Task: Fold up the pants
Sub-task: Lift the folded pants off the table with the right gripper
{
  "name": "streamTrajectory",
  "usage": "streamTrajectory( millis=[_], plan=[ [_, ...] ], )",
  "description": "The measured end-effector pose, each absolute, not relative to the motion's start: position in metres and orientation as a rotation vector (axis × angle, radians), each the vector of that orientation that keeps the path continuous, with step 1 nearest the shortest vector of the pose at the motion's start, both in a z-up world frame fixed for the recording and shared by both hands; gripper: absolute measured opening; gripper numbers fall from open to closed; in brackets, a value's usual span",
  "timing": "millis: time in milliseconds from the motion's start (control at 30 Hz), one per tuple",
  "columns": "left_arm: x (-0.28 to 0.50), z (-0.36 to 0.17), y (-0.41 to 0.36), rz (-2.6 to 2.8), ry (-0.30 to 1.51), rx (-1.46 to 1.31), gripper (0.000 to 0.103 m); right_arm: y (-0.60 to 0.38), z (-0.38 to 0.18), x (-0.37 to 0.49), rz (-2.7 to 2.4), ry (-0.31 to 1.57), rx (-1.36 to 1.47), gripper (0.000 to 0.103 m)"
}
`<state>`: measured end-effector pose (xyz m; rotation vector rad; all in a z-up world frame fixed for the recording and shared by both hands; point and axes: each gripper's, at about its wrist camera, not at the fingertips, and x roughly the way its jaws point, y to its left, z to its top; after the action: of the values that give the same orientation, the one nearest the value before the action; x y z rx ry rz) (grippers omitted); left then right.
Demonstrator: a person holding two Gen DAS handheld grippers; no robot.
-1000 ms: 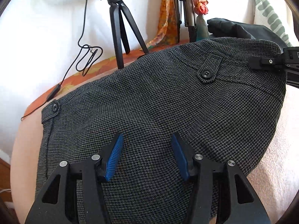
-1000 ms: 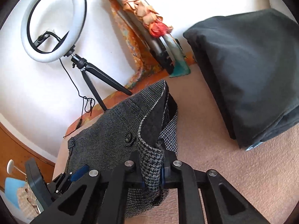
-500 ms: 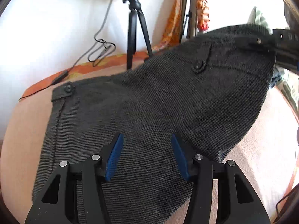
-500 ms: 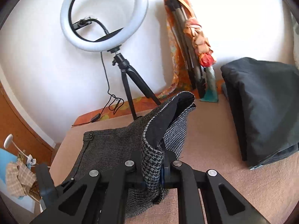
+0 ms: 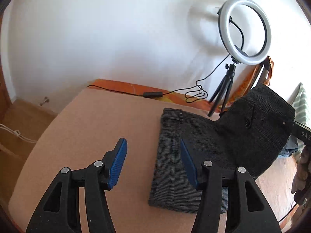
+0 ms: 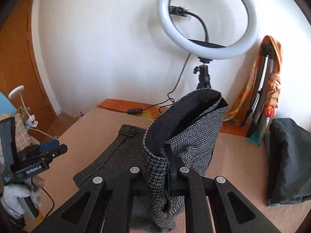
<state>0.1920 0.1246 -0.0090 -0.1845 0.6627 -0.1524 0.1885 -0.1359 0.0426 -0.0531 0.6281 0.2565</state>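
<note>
The grey houndstooth pants [image 5: 180, 151] lie folded on the pink bed cover [image 5: 93, 128], with their right part lifted. My right gripper [image 6: 167, 176] is shut on the pants' waistband [image 6: 157, 167] and holds it up off the bed; the dark lining shows. In the left wrist view the lifted part [image 5: 258, 130] hangs at the right from the right gripper. My left gripper [image 5: 153, 161] is open and empty, raised above the bed to the left of the pants. It also shows in the right wrist view [image 6: 48, 147] at the far left.
A ring light on a tripod [image 6: 206, 19] stands at the bed's far edge with its cable [image 5: 153, 94] running along it. A folded dark garment [image 6: 287, 159] lies at the right. An orange wrapped object [image 6: 268, 81] leans on the wall. A wooden door [image 6: 17, 62] is at left.
My left gripper has pulled back left, off the pants, and is now over bare bed cover. My right gripper has lifted the waistband higher, still shut on it.
</note>
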Motion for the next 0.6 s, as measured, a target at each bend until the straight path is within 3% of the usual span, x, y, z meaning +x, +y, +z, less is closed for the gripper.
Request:
streamTrajectory(
  millis=[600],
  plan=[
    [0.183,-0.002,0.161,-0.090,0.617,-0.280,0.055,0.017,-0.044,0.214,0.446,0.794,-0.314,0.007]
  ],
)
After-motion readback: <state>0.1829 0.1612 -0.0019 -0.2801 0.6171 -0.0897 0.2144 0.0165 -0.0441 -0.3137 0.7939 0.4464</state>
